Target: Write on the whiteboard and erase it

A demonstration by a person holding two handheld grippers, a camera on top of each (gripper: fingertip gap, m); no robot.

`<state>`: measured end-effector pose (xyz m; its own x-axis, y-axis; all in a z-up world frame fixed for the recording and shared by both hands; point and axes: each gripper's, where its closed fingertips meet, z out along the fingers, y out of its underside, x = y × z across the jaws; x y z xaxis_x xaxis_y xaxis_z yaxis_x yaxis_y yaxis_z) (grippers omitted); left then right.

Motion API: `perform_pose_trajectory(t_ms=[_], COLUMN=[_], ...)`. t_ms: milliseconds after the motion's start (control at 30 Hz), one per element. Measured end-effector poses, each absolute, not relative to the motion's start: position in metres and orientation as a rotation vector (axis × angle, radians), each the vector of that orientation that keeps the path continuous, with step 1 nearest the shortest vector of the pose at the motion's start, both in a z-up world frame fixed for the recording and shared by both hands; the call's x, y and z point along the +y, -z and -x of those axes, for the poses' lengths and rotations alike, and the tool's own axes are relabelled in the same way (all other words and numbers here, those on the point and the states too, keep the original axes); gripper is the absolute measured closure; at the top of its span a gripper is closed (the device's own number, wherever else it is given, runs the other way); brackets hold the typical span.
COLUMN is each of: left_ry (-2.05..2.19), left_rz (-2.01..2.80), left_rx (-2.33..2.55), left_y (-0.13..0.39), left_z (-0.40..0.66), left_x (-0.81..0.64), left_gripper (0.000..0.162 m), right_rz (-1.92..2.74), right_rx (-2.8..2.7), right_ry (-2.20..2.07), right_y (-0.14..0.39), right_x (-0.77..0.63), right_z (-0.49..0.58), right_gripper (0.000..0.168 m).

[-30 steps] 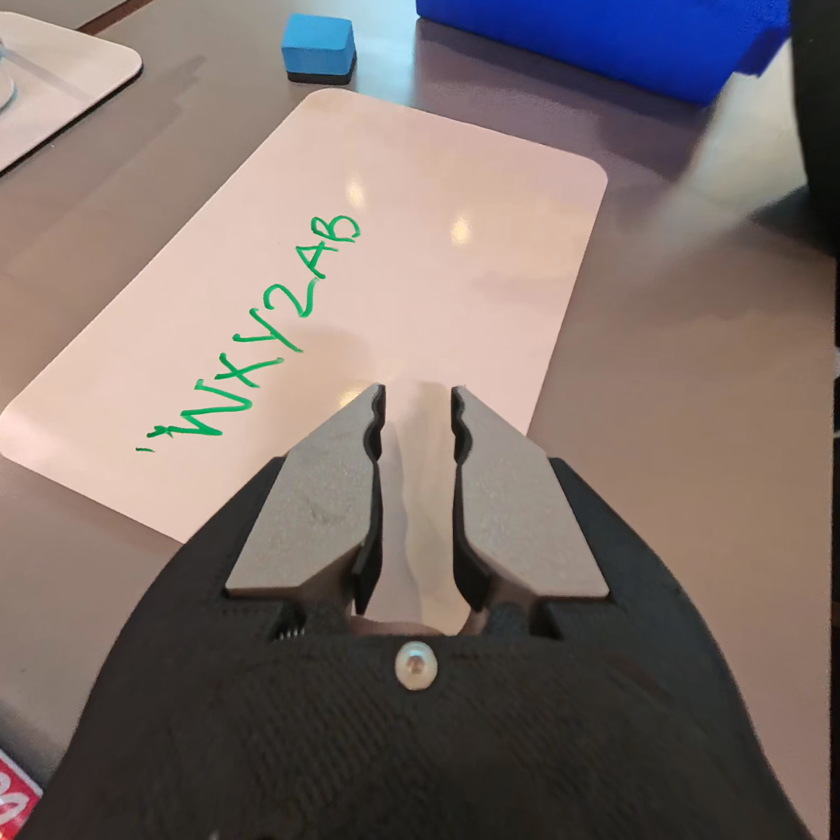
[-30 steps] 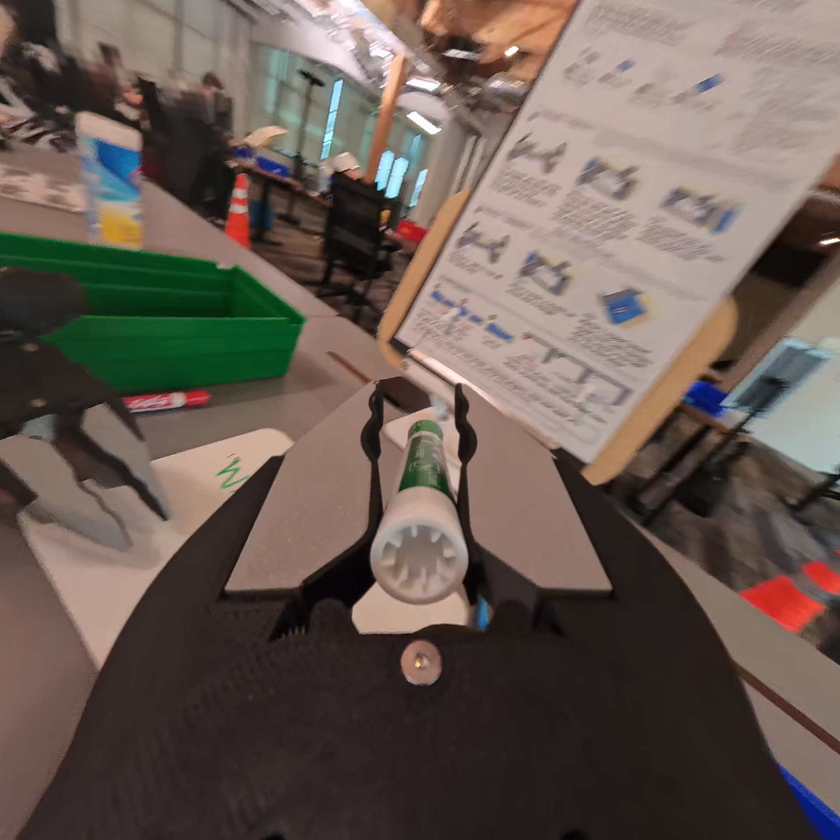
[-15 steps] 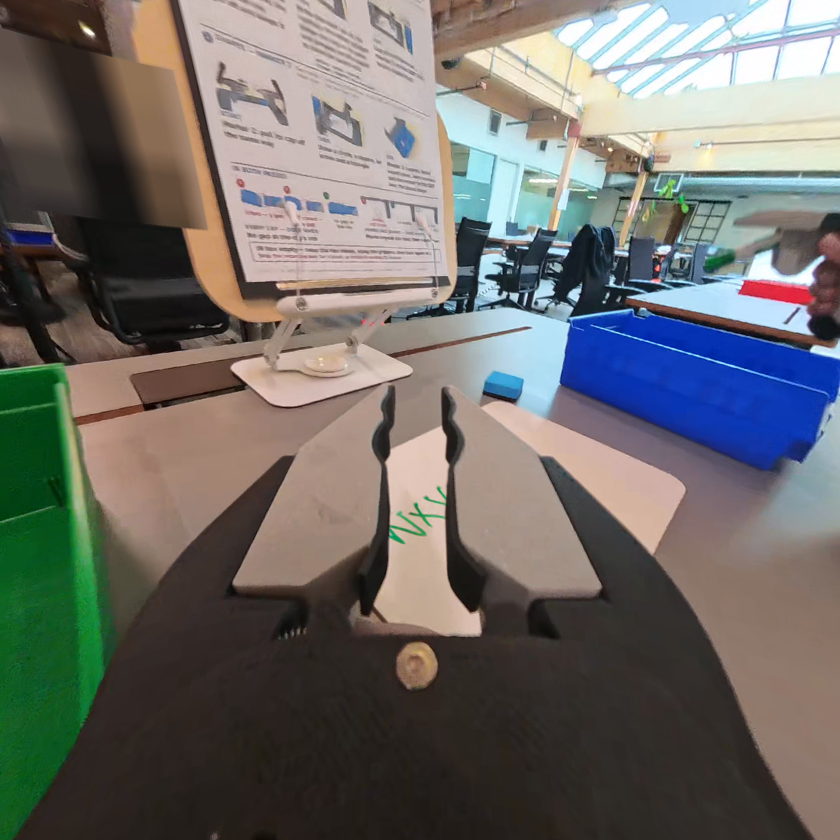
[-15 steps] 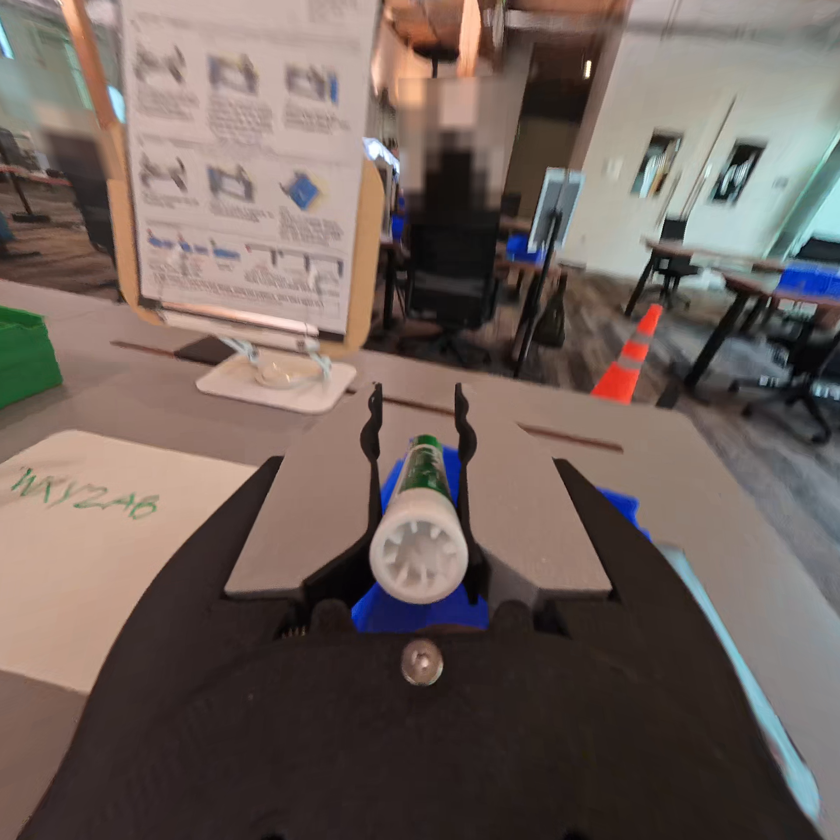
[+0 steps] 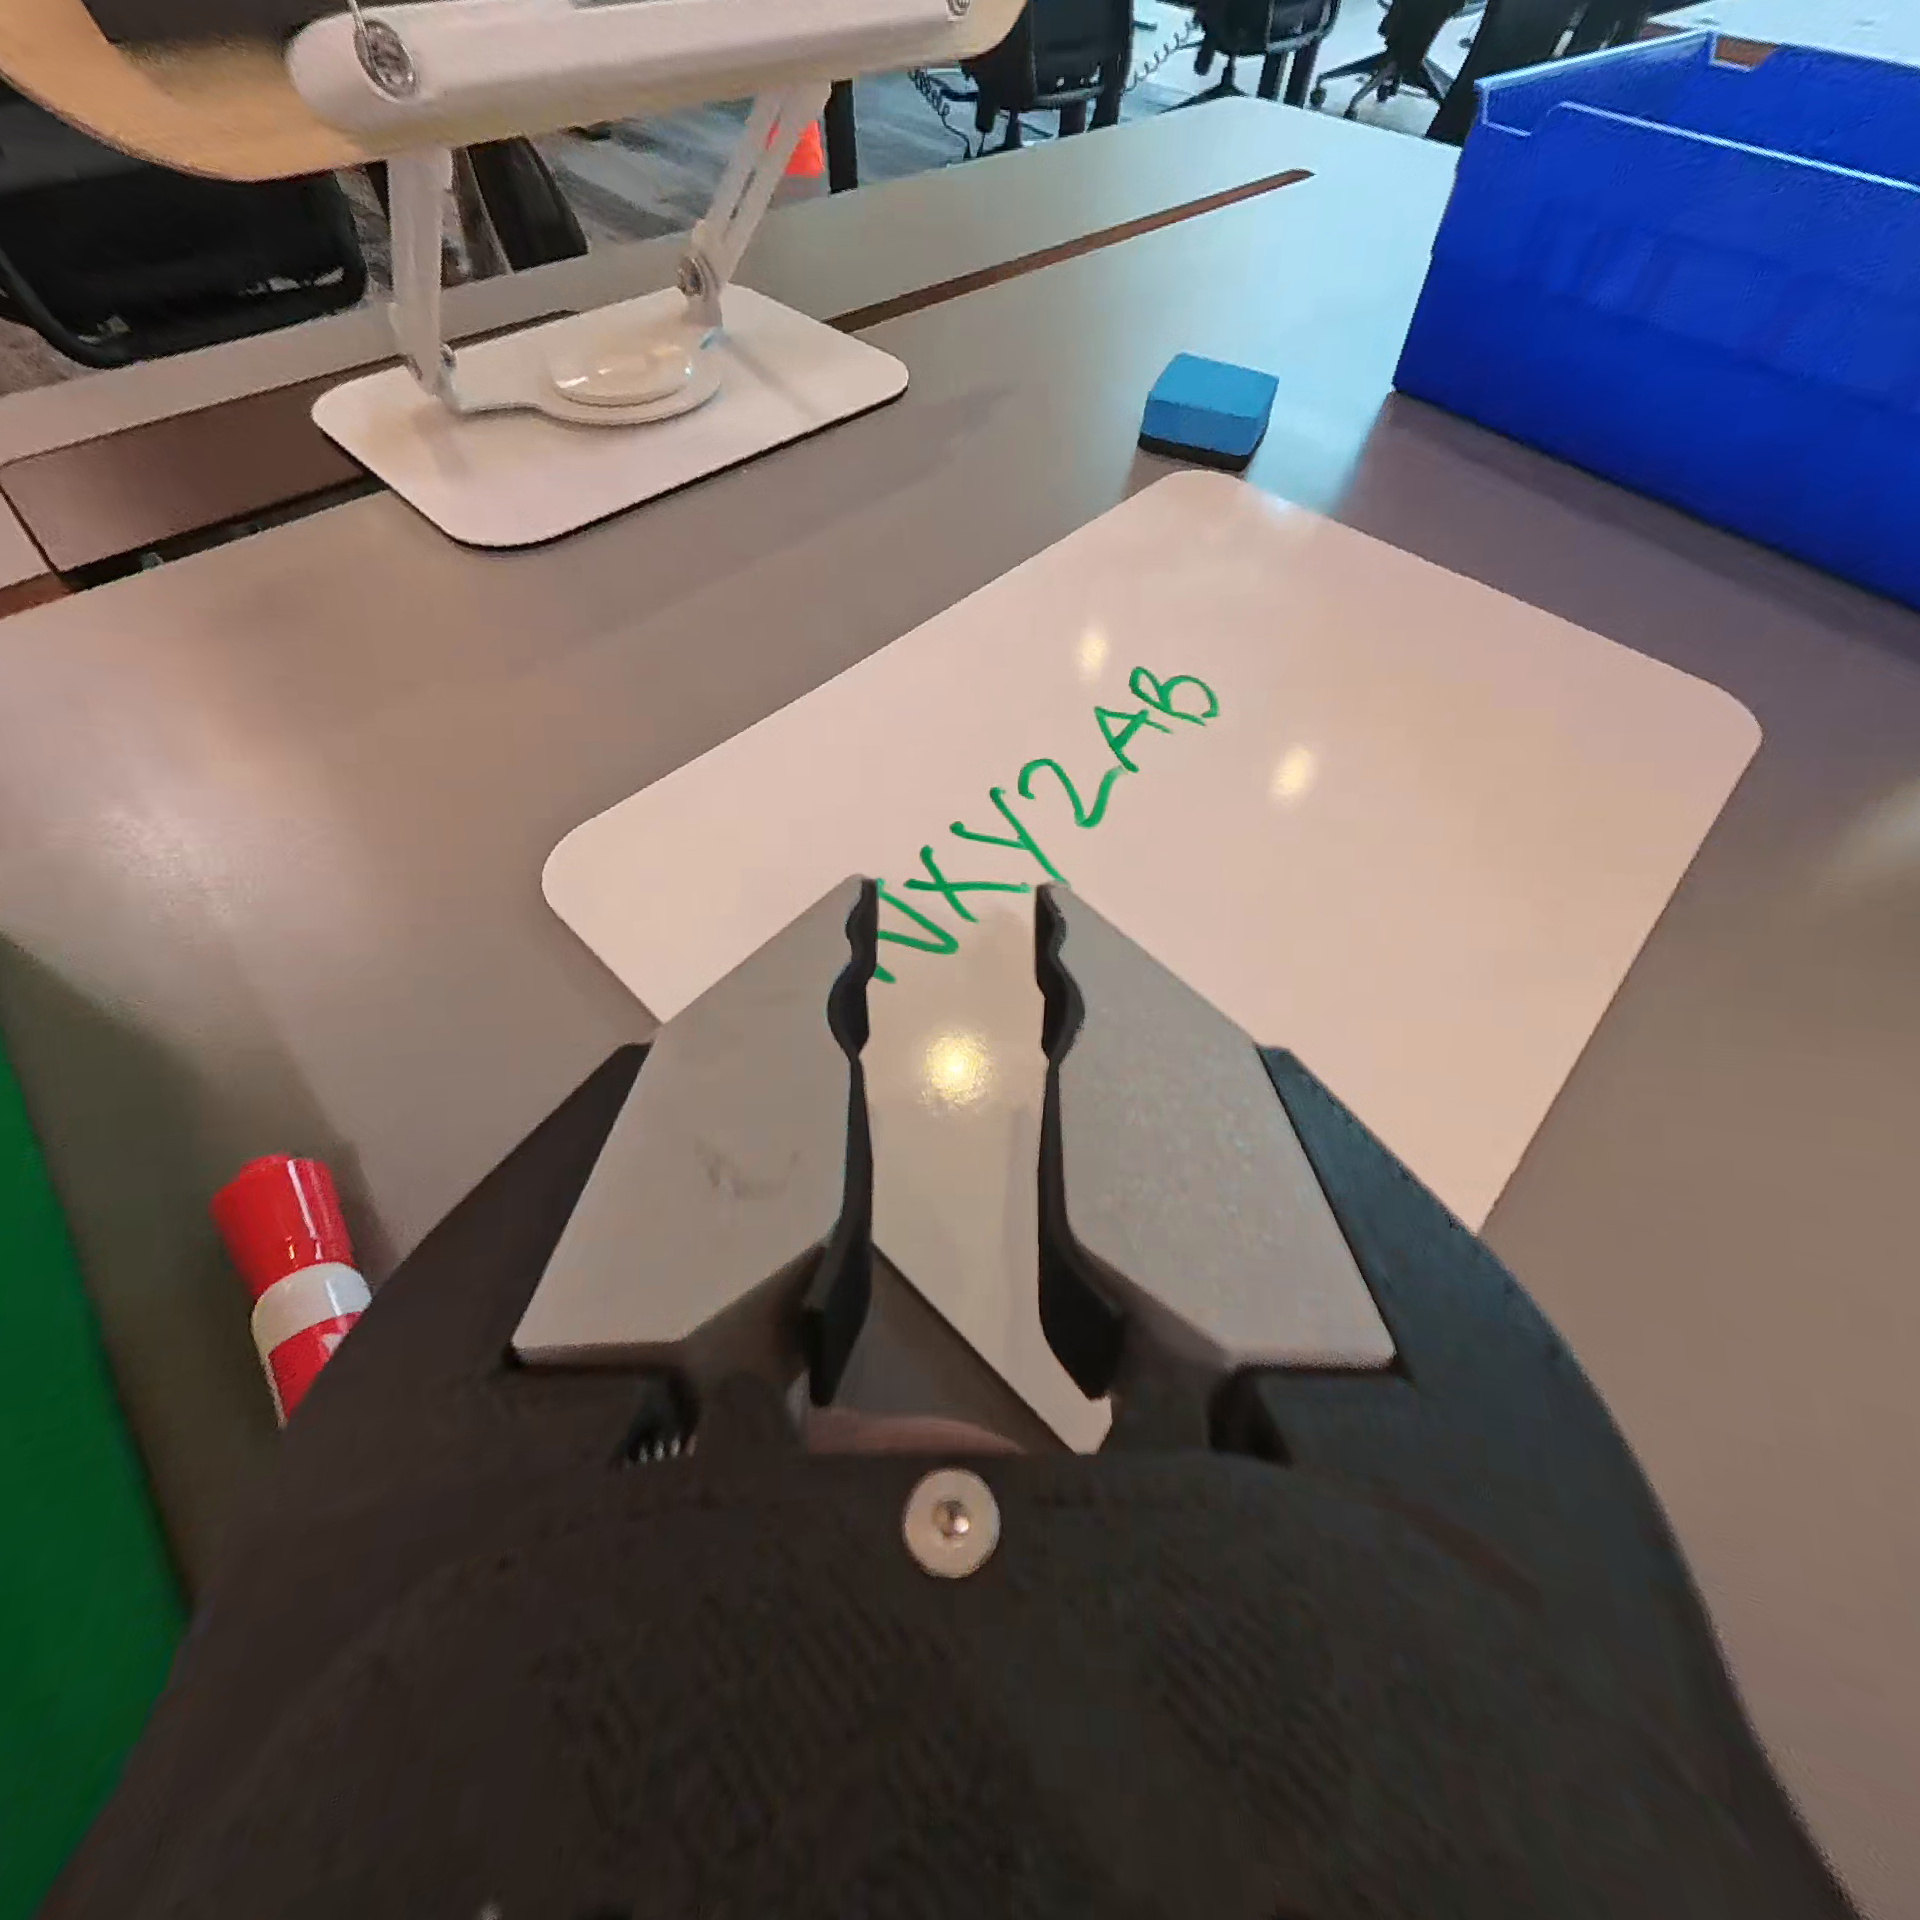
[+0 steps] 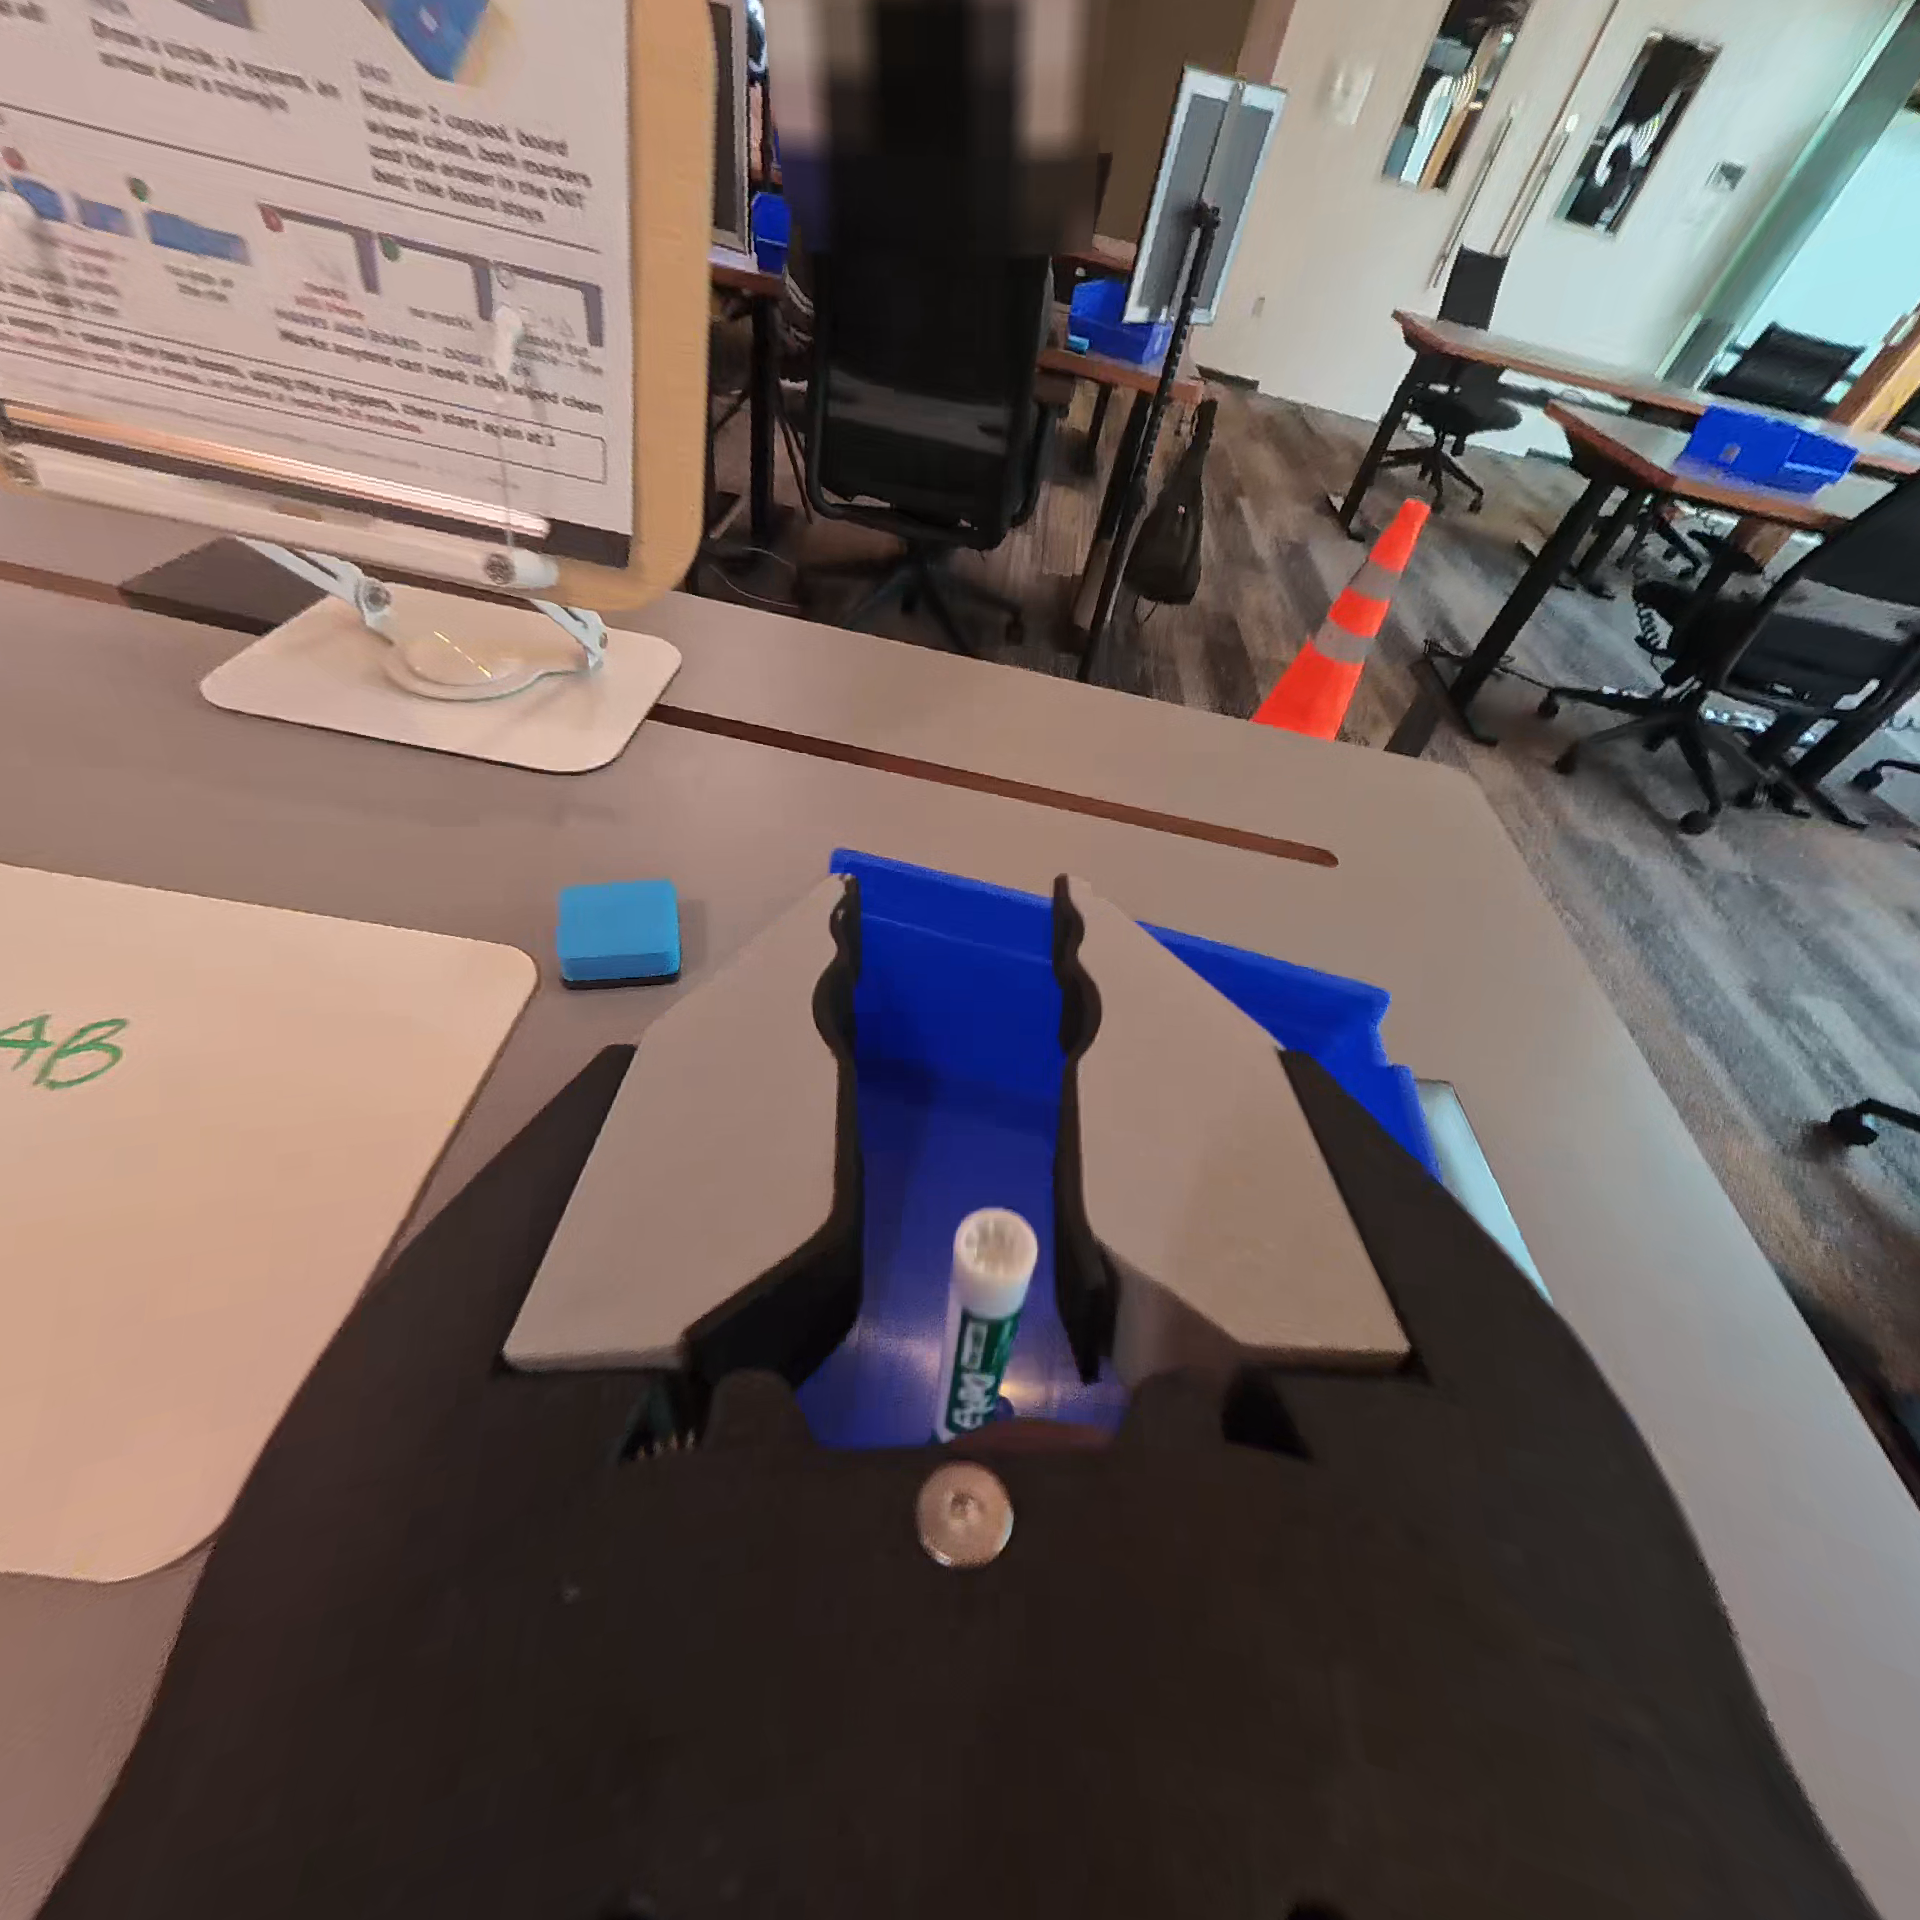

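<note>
The whiteboard [image 5: 1351, 914] lies flat on the grey table with green writing [image 5: 1049, 821] across it; its right end also shows in the right wrist view [image 6: 260, 1143]. A blue eraser [image 5: 1208, 403] sits just beyond the board's far corner, and it shows in the right wrist view [image 6: 618, 932] too. My left gripper [image 5: 951, 899] is open and empty above the board's near edge. My right gripper [image 6: 951, 894] is open above the blue bin [image 6: 977, 1049]. The green marker [image 6: 985, 1320] lies inside that bin, below the jaws.
A white stand [image 5: 613, 416] holding a sheet of instructions stands at the back of the table. A red marker [image 5: 286, 1278] lies at the left beside a green bin [image 5: 62, 1455]. The blue bin [image 5: 1683, 301] sits right of the board. An orange cone [image 6: 1351, 623] stands on the floor beyond. Left tips to right tips: about 45 centimetres. The blue eraser [image 5: 1208, 403] sits 25 centimetres or so from the ends of my right fingers. It is also in sight in the right wrist view [image 6: 572, 924].
My right gripper swung right over the blue bin, opened and let go of the green marker, which now lies in the bin. My left gripper's view tilted up and back down onto the board.
</note>
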<state>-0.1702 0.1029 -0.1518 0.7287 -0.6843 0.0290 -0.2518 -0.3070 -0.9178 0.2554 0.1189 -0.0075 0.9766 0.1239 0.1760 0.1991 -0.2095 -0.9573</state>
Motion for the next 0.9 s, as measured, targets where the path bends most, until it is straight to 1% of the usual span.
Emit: perform_pose_trajectory(t_ms=[200, 300, 400, 500, 567, 633, 733, 900], left_ry=[0.529, 0.528, 0.521, 0.52, 0.518, 0.523, 0.527, 0.51], left_rz=[1.861, 1.865, 1.866, 1.867, 1.866, 1.865, 1.86, 1.87], left_rx=[0.695, 0.699, 0.709, 0.707, 0.703, 0.7, 0.709, 0.741], left_y=[0.147, 0.148, 0.149, 0.149, 0.148, 0.148, 0.147, 0.151], left_z=[0.173, 0.173, 0.172, 0.173, 0.174, 0.174, 0.172, 0.168], left_x=[0.104, 0.104, 0.104, 0.104, 0.105, 0.104, 0.103, 0.101], left_gripper=[0.136, 0.136, 0.136, 0.136, 0.136, 0.136, 0.136, 0.136], right_rz=[1.537, 1.486, 1.555, 1.628, 1.634, 1.621, 1.68, 1.737], right_rx=[-0.397, -0.54, -0.721, -0.841, -0.861, -0.865, -0.89, -0.84], right_ry=[-0.175, -0.33, -0.42, -0.406, -0.39, -0.397, -0.468, -0.327], right_y=[-0.049, -0.057, -0.033, 0.001, 0.016, 0.028, 0.051, 0.069], right_x=[0.09, 0.074, 0.073, 0.087, 0.101, 0.112, 0.117, 0.136], right_z=[-0.181, -0.127, -0.073, -0.037, -0.023, -0.013, -0.002, -0.018], right_gripper=[0.136, 0.136, 0.135, 0.134, 0.138, 0.143, 0.142, 0.133])
